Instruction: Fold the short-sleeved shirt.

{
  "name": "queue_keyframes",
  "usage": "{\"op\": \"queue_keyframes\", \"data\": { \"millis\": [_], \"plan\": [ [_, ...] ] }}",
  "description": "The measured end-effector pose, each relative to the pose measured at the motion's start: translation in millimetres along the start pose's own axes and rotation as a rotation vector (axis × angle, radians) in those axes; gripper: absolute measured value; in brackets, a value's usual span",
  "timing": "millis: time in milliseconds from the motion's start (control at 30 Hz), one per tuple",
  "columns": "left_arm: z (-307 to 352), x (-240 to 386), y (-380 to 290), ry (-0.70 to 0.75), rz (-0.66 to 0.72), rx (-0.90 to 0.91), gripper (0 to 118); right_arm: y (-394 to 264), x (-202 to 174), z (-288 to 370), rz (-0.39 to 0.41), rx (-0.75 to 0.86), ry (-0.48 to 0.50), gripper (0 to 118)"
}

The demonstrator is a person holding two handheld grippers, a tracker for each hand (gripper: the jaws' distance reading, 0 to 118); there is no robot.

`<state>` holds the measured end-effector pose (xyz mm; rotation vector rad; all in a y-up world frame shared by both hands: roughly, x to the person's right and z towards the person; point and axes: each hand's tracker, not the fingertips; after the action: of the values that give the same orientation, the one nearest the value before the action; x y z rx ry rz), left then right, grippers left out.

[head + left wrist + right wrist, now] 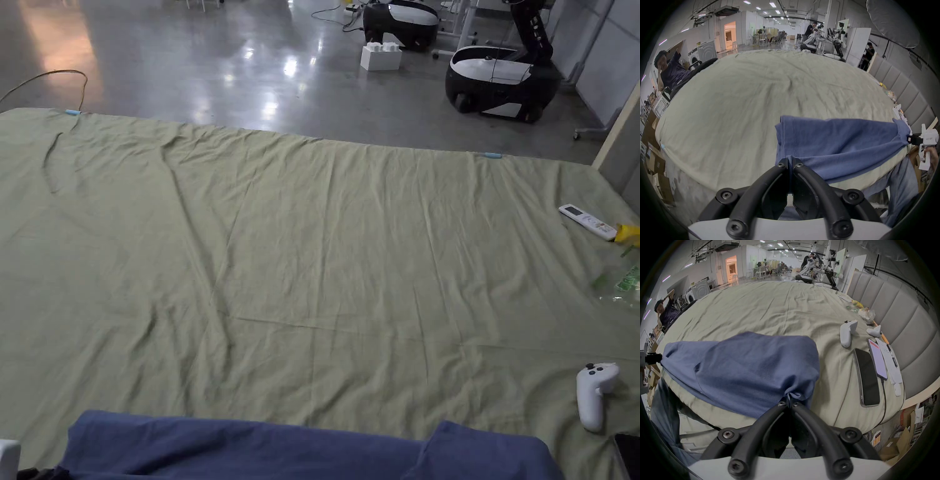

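The blue short-sleeved shirt (300, 450) lies at the near edge of the bed, stretched sideways between my two grippers. In the left gripper view my left gripper (790, 162) is shut on one edge of the shirt (843, 146), with a strip of blue cloth pinched between its black jaws. The right gripper (910, 140) holds the far end there. In the right gripper view my right gripper (788, 403) is shut on a bunched corner of the shirt (745, 368). The left gripper (654, 357) grips the opposite corner.
A wrinkled pale green sheet (325, 250) covers the bed. On its right side lie a white controller (595, 385), a remote (587, 221), two phones (867, 376) and papers (888, 361). A padded grey headboard (899, 318) runs along the right. A person (670, 71) sits past the far left edge.
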<state>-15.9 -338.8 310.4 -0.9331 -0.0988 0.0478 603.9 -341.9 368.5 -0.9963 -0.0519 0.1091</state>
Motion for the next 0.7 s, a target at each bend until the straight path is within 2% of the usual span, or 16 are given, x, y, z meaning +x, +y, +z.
{"op": "queue_keyframes", "data": {
  "millis": [167, 233, 267, 300, 367, 400, 433, 700],
  "plan": [
    [-15.7, 5.6, -9.8, 0.026, -0.010, -0.020, 6, -2.9, -7.0, -12.3, 0.003, -0.013, -0.012, 1],
    [-18.2, 10.3, -11.1, 0.044, -0.022, -0.016, 10, -3.7, -10.7, -15.3, 0.011, -0.007, -0.019, 2],
    [-17.5, 11.9, -10.2, 0.052, -0.026, -0.012, 17, -2.7, -12.7, -13.4, 0.025, -0.007, -0.027, 7],
    [-24.1, 3.9, -13.2, 0.069, -0.033, -0.008, 25, -0.4, -15.7, -9.9, 0.040, -0.006, -0.044, 18],
    [-22.1, 4.6, -7.6, 0.109, -0.050, 0.005, 50, 6.8, -22.1, -0.2, 0.092, 0.006, -0.127, 53],
    [-20.7, 5.1, -3.3, 0.116, -0.050, 0.028, 54, 10.8, -24.0, 4.9, 0.104, 0.027, -0.163, 67],
    [-19.0, 6.0, 1.4, 0.121, -0.049, 0.051, 54, 15.6, -24.9, 9.8, 0.109, 0.058, -0.177, 74],
    [-0.4, 53.3, 65.0, 0.081, -0.071, 0.317, 54, 85.7, -52.0, 58.2, -0.020, 0.448, -0.145, 74]
  ]
}}
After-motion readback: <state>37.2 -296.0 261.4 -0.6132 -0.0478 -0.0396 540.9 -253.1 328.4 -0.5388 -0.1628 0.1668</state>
